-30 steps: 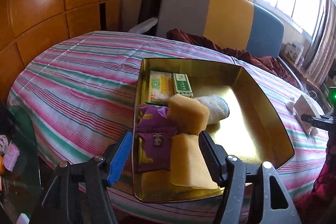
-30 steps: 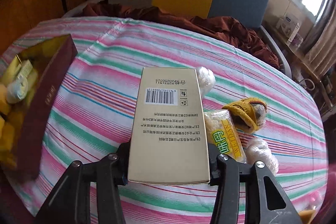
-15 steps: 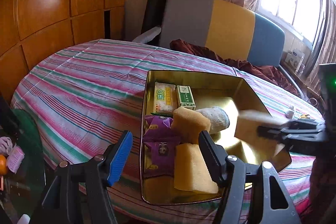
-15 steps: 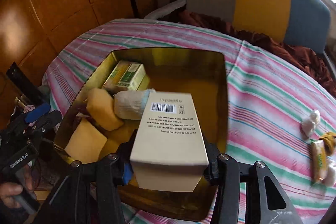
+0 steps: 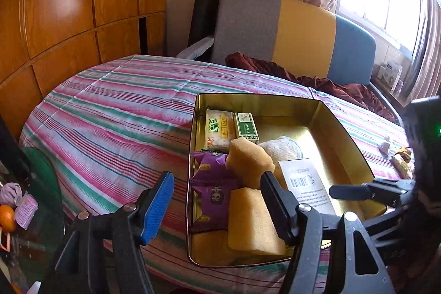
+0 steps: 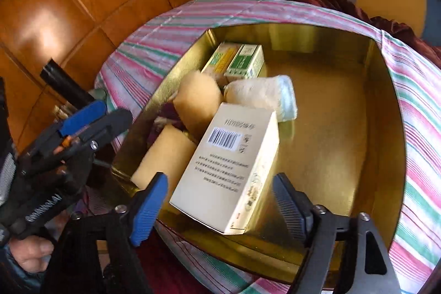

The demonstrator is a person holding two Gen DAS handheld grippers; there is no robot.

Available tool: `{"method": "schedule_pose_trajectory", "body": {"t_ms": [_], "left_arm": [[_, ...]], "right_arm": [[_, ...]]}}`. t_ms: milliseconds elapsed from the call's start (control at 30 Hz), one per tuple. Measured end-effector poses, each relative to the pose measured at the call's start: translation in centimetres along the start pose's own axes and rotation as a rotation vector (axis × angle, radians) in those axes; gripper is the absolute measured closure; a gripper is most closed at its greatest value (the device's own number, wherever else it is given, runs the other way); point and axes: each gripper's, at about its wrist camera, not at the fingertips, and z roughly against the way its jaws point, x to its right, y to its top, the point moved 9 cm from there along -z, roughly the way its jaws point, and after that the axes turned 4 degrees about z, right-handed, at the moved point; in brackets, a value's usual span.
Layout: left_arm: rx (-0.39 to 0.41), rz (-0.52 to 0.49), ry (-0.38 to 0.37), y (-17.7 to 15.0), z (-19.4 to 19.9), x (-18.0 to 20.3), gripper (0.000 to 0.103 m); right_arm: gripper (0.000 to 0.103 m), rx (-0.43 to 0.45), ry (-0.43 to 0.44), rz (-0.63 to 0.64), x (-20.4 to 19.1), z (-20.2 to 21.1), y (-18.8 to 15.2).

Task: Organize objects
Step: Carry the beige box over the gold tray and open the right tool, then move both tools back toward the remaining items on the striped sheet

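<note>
**Letting the carton settle in the tin**

My left hand-held gripper (image 5: 215,200) hangs spread and empty at the gold tin's (image 6: 386,90) near-left rim. My right hand-held gripper (image 6: 220,204) has just been opening; the beige barcode carton (image 6: 228,170) sits between the pads, released, leaning on the sponges (image 6: 165,156). I should lift straight out without nudging it.

Gold tin (image 6: 386,106); beige barcoded box (image 6: 228,164); purple packet (image 5: 212,183); pink-green striped cloth (image 5: 124,123).
</note>
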Motion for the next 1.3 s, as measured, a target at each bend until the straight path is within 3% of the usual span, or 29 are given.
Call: {"method": "schedule_pose_trajectory", "body": {"t_ms": [133,367,833,1000,1167,1300], "left_arm": [[0.006,-0.007,0.0,0.1,0.3,0.3,0.037],[0.012,-0.029,-0.016,0.2,0.8,1.3,0.037],[0.01,-0.111,-0.073,0.4,1.5,5.8,0.037],[0.006,-0.159,-0.132,0.4,1.7,8.9,0.037],[-0.02,-0.19,-0.181,0.5,1.4,12.1,0.037],[-0.025,-0.267,-0.2,0.1,1.1,15.4,0.037]], "right_arm": [[0.016,0.049,-0.015,-0.009,0.7,2.2,0.1],[0.013,0.098,-0.123,-0.014,4.0,5.8,0.6],[0.008,0.186,-0.417,-0.208,19.4,15.8,-1.6],[0.003,0.222,-0.552,-0.321,26.9,20.1,-3.7],[0.003,0.289,-0.674,-0.514,34.8,24.2,-7.3],[0.002,0.362,-0.634,-0.775,39.2,26.3,-11.2]]}}
